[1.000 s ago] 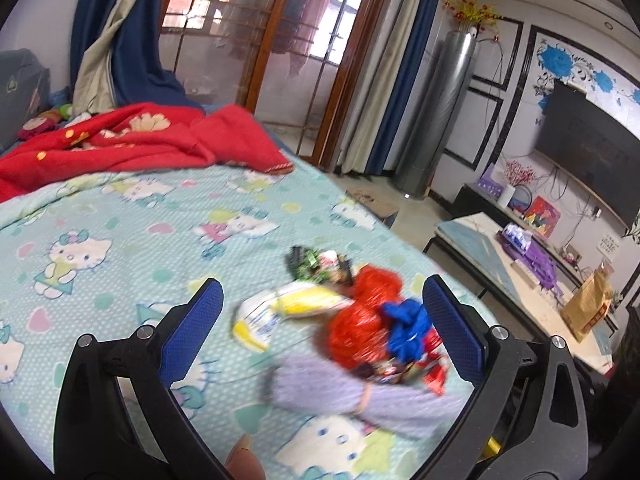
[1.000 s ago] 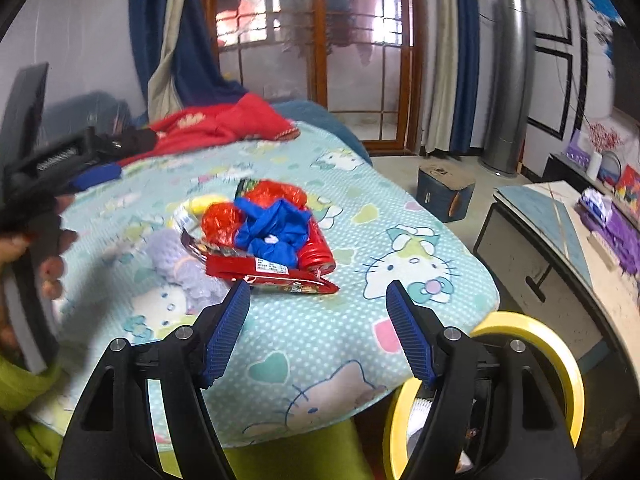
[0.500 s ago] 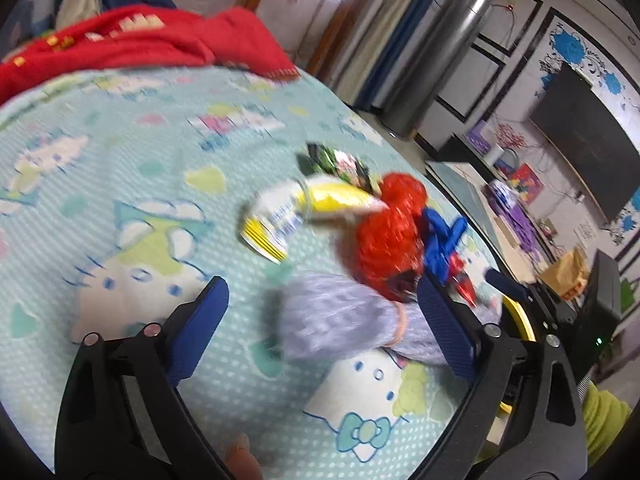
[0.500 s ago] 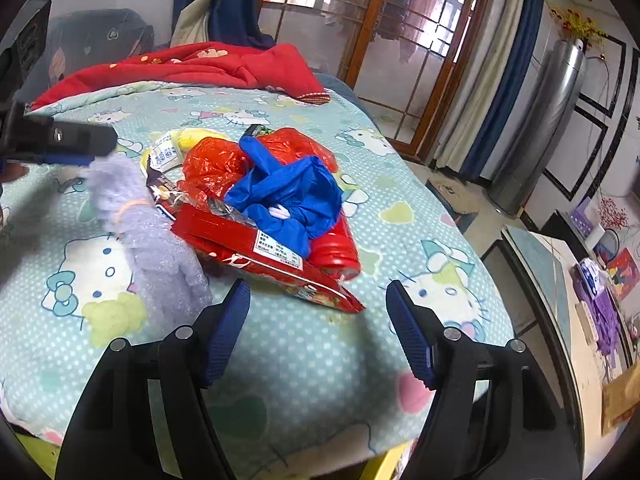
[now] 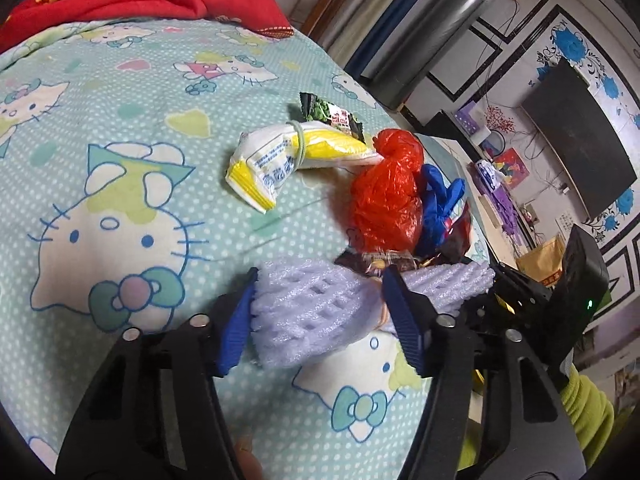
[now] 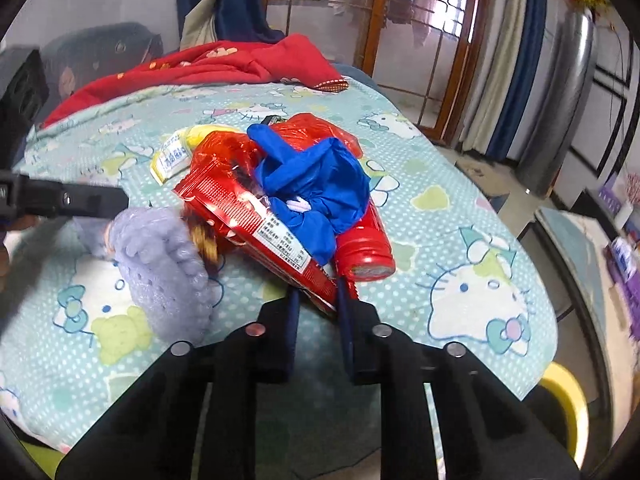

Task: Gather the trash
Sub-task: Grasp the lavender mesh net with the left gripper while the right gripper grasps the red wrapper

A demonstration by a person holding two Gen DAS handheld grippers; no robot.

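A pile of trash lies on the Hello Kitty bedsheet (image 5: 120, 152). My left gripper (image 5: 320, 312) is shut on a purple foam net sleeve (image 5: 308, 312), which also shows in the right wrist view (image 6: 160, 272). My right gripper (image 6: 318, 300) is shut on the corner of a red snack wrapper (image 6: 256, 232). On the wrapper lie a blue plastic glove (image 6: 316, 184) and a red can (image 6: 364, 248). A red plastic bag (image 5: 386, 196), a yellow-white packet (image 5: 296, 156) and a dark green wrapper (image 5: 332, 114) lie beyond the sleeve.
A red blanket (image 6: 208, 68) is bunched at the far end of the bed. A yellow-rimmed bin (image 6: 568, 404) stands on the floor at the bed's near right corner. A low table (image 5: 496, 200) and a TV (image 5: 576, 144) stand to the right.
Both grippers moved in onto the pile and closed: the left on the purple foam sleeve, the right on the red wrapper's corner. Both were open before.
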